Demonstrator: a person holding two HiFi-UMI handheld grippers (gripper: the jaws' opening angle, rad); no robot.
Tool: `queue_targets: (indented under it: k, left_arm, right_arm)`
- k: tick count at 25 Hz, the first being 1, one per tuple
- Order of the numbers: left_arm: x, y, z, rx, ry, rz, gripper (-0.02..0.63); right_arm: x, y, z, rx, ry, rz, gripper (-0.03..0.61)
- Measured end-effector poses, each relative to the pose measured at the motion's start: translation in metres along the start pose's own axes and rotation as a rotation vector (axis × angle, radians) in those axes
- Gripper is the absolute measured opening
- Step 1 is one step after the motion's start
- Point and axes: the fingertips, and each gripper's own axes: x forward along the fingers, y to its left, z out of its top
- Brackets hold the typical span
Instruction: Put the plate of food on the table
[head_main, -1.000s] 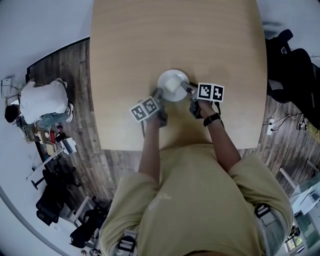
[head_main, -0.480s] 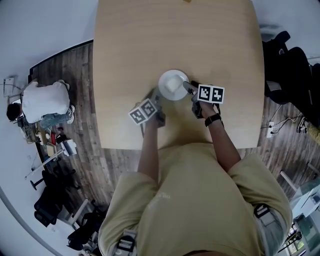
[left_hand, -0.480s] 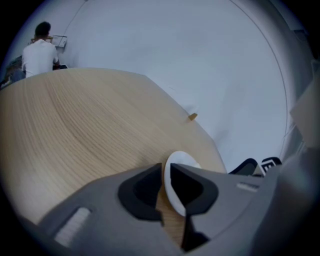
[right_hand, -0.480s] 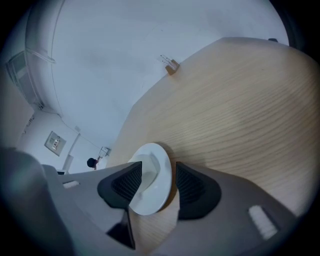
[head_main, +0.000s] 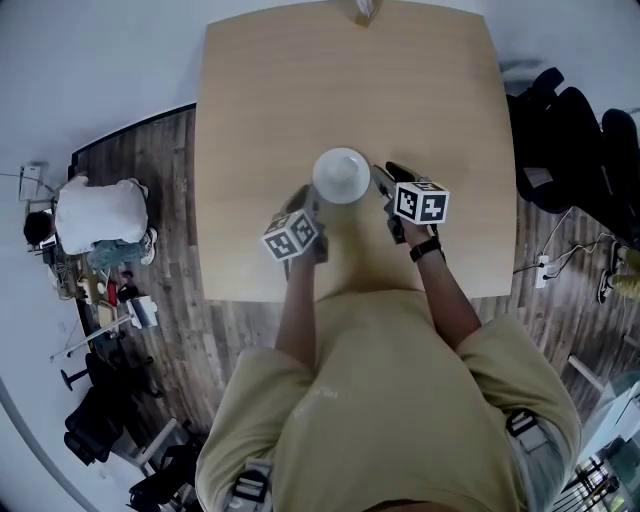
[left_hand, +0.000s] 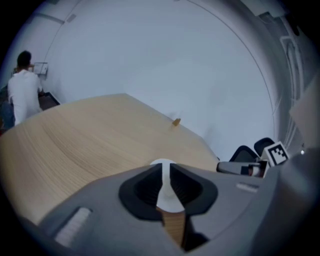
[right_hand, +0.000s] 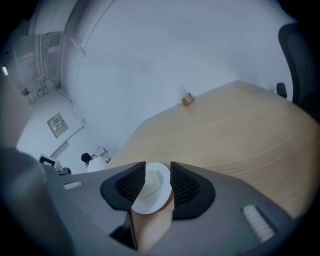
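Note:
The white plate (head_main: 341, 176) lies flat on the wooden table (head_main: 350, 80), in front of the person. What is on it I cannot make out. My left gripper (head_main: 311, 197) sits just off the plate's near-left rim. Its jaws are only a narrow slit apart, and through the slit the plate (left_hand: 164, 197) shows beyond the tips, not pinched. My right gripper (head_main: 380, 180) is close to the plate's right rim. Its jaws are closing, with the plate (right_hand: 150, 192) showing in the gap and no pad pressing on it.
A small holder (head_main: 365, 10) stands at the table's far edge. Dark chairs (head_main: 570, 130) crowd the right side of the table. A person in white (head_main: 95, 215) crouches on the floor at the left. The right gripper's marker cube (left_hand: 276, 152) shows in the left gripper view.
Both grippers have drawn back a little from the plate's rim, which they were touching a second ago. The plate stays on the table, and the head view has shifted slightly.

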Motion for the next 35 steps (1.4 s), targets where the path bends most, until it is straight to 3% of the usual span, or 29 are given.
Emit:
queue_targets:
  k: [6,10,17,23,28,35]
  left_arm:
    - [-0.042,-0.041,0.028,0.245,-0.115,0.015,0.022]
    - [-0.073,-0.073,0.033,0.346,-0.184,0.01,0.005]
    - [-0.119,-0.131,0.02,0.434,-0.292,-0.013,0.003]
    - [-0.153,-0.159,0.0,0.47,-0.367,0.011,0.003]
    - [-0.182,-0.168,-0.015,0.514,-0.419,0.053,0.003]
    - [-0.198,-0.175,-0.034,0.51,-0.437,0.07,0.003]
  right_arm:
    - [-0.053,0.026,0.026,-0.197,-0.149,-0.031,0.093]
    - [-0.092,0.04,0.033,-0.274,-0.221,-0.043,0.06]
    - [-0.16,0.062,0.031,-0.407,-0.34,-0.056,0.008]
    - [-0.212,0.072,0.019,-0.486,-0.435,-0.093,0.005]
    - [-0.253,0.066,0.009,-0.489,-0.509,-0.144,0.005]
    - [-0.283,0.051,-0.002,-0.466,-0.538,-0.155,0.005]
